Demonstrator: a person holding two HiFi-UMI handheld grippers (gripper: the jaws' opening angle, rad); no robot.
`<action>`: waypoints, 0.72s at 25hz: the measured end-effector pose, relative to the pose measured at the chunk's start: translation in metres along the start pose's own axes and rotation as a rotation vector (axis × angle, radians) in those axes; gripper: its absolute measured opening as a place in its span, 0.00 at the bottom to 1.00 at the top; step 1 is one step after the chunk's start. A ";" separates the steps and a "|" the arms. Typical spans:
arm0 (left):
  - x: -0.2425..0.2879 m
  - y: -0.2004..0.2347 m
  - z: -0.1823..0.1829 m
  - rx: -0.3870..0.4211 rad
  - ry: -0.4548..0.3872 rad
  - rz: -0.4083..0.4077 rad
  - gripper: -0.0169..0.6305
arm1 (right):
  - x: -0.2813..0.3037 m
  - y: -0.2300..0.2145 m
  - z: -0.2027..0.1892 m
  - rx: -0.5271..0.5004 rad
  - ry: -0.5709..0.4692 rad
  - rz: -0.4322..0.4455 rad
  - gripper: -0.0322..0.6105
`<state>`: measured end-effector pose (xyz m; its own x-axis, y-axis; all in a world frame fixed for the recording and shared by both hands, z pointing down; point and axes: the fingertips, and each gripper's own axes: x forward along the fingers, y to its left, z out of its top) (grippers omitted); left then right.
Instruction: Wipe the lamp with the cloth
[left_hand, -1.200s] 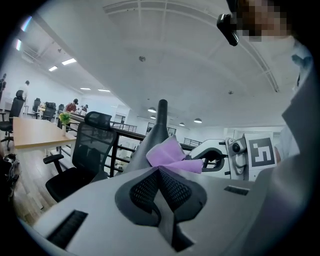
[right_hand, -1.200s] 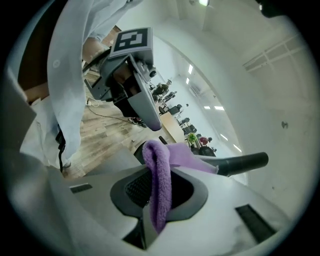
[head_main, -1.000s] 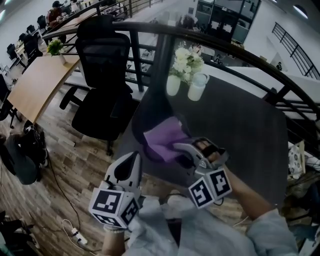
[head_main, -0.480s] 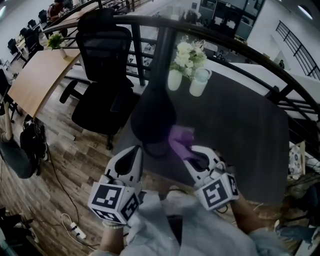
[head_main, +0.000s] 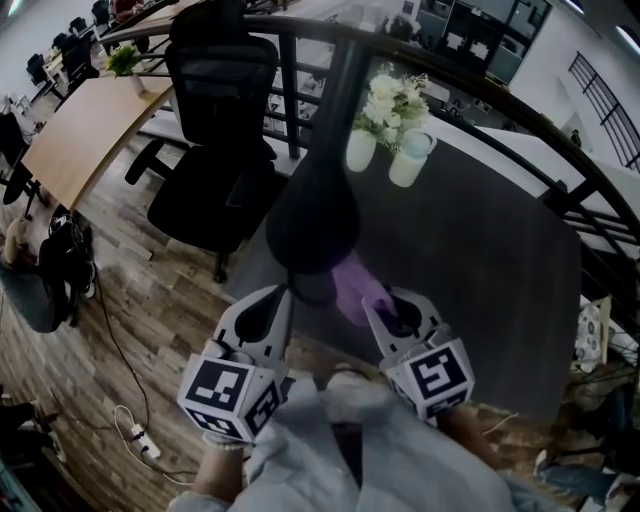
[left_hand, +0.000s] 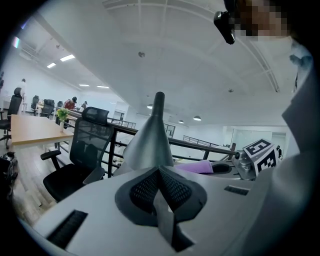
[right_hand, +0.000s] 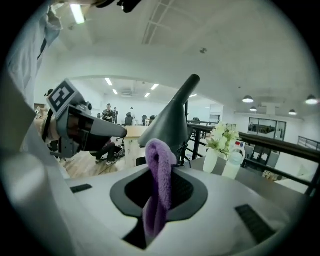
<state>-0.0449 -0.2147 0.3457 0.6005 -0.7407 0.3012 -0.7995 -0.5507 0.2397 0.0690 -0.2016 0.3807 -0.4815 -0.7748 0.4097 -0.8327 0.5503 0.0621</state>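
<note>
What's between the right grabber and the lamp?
The purple cloth, pinched in the right gripper, just before the lamp; the right gripper view shows it.

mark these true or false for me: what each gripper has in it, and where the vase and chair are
1. The right gripper is shut on the purple cloth. True.
2. The left gripper grips the dark grey cone-shaped lamp. False: its jaws are together on nothing, and the lamp stands beyond them.
3. The white vase of flowers stands on a wooden desk. False: it stands on the dark table, next to a white bottle.
4. A black office chair stands on the wood floor beside the dark table. True.
</note>
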 end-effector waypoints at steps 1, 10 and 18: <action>-0.001 0.000 0.000 -0.001 -0.001 0.006 0.03 | 0.002 0.002 -0.001 0.019 0.001 0.004 0.13; -0.010 0.008 -0.010 -0.011 0.023 0.052 0.03 | 0.024 0.011 -0.012 0.064 0.014 0.021 0.13; -0.014 0.013 -0.012 -0.026 0.048 0.083 0.03 | 0.030 0.011 -0.012 0.077 0.023 0.027 0.13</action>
<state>-0.0639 -0.2070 0.3559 0.5328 -0.7637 0.3646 -0.8462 -0.4778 0.2360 0.0488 -0.2146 0.4045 -0.4984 -0.7522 0.4311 -0.8385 0.5446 -0.0190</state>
